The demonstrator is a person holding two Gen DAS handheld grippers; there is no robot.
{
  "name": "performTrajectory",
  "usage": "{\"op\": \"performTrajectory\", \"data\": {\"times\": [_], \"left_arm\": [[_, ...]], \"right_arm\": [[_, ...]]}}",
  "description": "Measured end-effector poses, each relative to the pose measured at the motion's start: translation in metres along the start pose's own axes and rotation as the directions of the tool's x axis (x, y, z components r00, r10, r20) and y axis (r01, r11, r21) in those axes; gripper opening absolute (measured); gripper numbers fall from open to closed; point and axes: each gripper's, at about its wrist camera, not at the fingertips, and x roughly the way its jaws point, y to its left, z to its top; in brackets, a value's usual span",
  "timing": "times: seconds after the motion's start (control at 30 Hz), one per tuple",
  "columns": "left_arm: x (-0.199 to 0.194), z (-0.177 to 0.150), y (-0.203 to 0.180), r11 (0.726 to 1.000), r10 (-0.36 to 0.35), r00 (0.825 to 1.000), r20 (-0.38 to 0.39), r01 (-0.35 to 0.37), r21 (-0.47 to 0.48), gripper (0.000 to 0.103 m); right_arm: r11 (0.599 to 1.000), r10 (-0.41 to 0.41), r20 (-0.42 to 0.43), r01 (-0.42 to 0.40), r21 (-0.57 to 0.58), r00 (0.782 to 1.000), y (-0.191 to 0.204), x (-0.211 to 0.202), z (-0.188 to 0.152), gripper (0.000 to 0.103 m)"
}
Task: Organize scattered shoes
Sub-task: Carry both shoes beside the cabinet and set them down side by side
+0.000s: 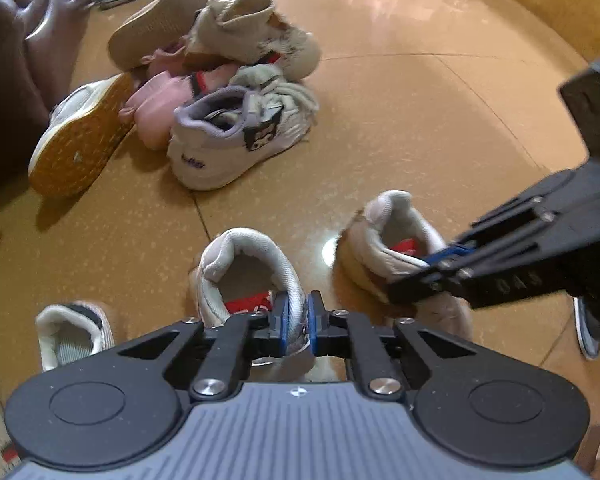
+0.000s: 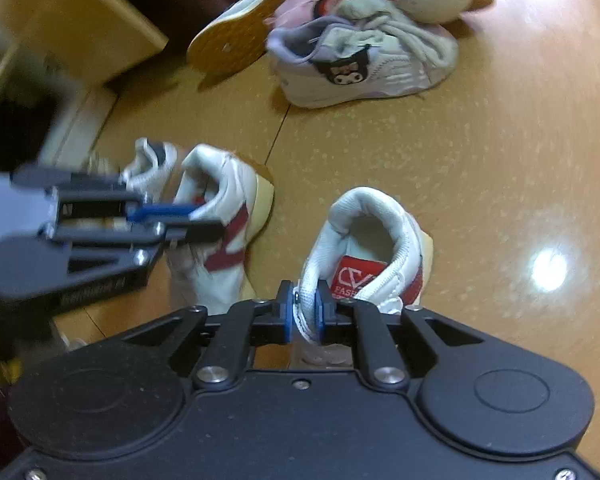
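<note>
Two white, red-trimmed sneakers (image 2: 364, 248), upright

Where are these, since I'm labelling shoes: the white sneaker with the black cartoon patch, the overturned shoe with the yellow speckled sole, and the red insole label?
White sneaker with black cartoon patch (image 2: 342, 70), right wrist view, on the patch.
Overturned shoe with yellow speckled sole (image 1: 80, 136), left wrist view, mid-sole.
Red insole label (image 2: 356, 278), right wrist view, label centre.

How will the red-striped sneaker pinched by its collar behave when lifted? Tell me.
The sneaker will probably hang toe-down, since the right gripper grips only its padded collar edge. That soft collar may fold or slip. The flat sole suggests it will settle upright on the floor rather than roll.
</note>
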Motion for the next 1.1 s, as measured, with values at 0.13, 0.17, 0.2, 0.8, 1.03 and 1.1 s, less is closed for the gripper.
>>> {"op": "performTrajectory", "data": {"times": [0.13, 0.17, 0.2, 0.8, 1.03, 1.1], "left_arm": [[0.005, 0.007, 0.003, 0.998, -0.053, 0.999, -0.009, 0.053, -0.029, 0.008], [0.008, 0.008, 0.003, 0.997, -0.065, 0.998, -0.017, 0.065, -0.032, 0.008], [0.009, 0.007, 0.004, 0.997, -0.071, 0.997, -0.015, 0.071, -0.042, 0.008], [-0.02, 0.001, 0.039, 0.963, -0.073, 0.995, 0.064, 0.087, -0.257, 0.015], [-0.019, -0.002, 0.055, 0.928, 0.204, 0.979, -0.027, -0.202, -0.313, 0.045], [-0.007, -0.008, 0.058, 0.917, 0.201, 0.977, -0.077, -0.215, -0.336, 0.047]], "right_arm": [[0.997, 0.035, 0.025, -0.036, 0.064, 0.999, 0.002, 0.005, 0.007, 0.011], [0.998, 0.038, 0.025, -0.039, 0.052, 0.999, 0.005, 0.007, 0.009, 0.011], [0.998, 0.041, 0.024, -0.042, 0.04, 0.999, 0.008, 0.009, 0.011, 0.011], [0.995, 0.093, 0.065, -0.094, 0.025, 0.994, 0.014, -0.006, 0.018, 0.056], [0.998, -0.066, 0.147, 0.064, 0.013, 0.987, 0.007, -0.032, 0.012, 0.057], [0.982, -0.186, 0.14, 0.181, 0.051, 0.973, -0.006, -0.032, 0.007, 0.057]]}}
